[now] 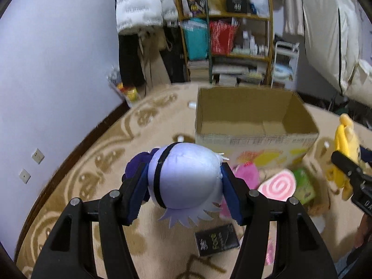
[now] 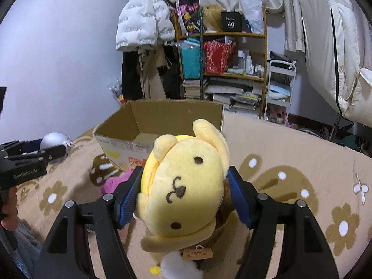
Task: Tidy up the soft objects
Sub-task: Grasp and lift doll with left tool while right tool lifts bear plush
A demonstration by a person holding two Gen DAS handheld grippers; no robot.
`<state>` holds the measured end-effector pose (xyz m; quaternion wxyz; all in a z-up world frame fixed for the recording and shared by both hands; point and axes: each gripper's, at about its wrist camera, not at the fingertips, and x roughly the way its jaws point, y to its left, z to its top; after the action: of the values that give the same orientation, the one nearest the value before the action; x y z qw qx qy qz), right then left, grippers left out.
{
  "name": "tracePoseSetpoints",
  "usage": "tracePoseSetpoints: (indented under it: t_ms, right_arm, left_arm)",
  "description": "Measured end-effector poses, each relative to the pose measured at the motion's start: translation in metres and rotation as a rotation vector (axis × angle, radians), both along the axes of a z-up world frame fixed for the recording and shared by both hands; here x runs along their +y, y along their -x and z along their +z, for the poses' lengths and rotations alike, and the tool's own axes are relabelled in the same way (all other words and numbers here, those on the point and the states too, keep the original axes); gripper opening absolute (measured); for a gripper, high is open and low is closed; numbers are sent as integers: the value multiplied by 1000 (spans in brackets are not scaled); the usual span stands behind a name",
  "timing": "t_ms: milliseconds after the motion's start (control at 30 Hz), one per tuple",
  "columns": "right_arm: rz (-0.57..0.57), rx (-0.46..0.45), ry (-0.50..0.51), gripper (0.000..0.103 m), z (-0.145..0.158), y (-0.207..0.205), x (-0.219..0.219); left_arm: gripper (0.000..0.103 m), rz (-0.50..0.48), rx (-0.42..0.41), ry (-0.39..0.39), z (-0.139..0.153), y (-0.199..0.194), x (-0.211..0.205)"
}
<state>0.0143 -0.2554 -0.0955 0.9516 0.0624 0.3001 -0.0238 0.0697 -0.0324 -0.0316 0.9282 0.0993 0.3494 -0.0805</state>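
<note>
My left gripper (image 1: 184,176) is shut on a lavender plush doll head (image 1: 186,179) with a black band, held above the carpet in front of an open cardboard box (image 1: 255,137). My right gripper (image 2: 186,186) is shut on a yellow dog plush (image 2: 186,190), also in front of the box (image 2: 121,143). The yellow plush shows at the right edge of the left wrist view (image 1: 344,148). The lavender plush shows at the left of the right wrist view (image 2: 52,140). The box looks empty inside.
On the beige patterned carpet (image 1: 93,169) before the box lie a pink plush (image 1: 247,174), a pink swirl cushion (image 1: 277,186), a green item (image 1: 303,186) and a black pack (image 1: 217,241). A crowded shelf (image 1: 232,41), hanging clothes and a white cart stand behind.
</note>
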Motion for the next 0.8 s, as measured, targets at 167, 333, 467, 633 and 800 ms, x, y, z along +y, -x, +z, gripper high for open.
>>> tracePoseSetpoints:
  t_ms: [167,333,467,633,800]
  right_arm:
    - [7,-77,-14,74,20,1,-2]
    - [25,-131,-5,74,37,-3,-4]
    - [35,-150,-4,74,46,-10,-6]
    - [41,-170,13,74,52,-21,-8]
    - [42,-181,37,74,54,-39,-11]
  left_arm:
    - [60,-11,-74,25,26,1,-3]
    - [60,-15,-114,53,49,-3,-6]
    - [60,-33,-142,30,59,-8,-14]
    - [60,-54,-154,26,66,-25,-23]
    - [60,-63,-161,40,68,-44,-30]
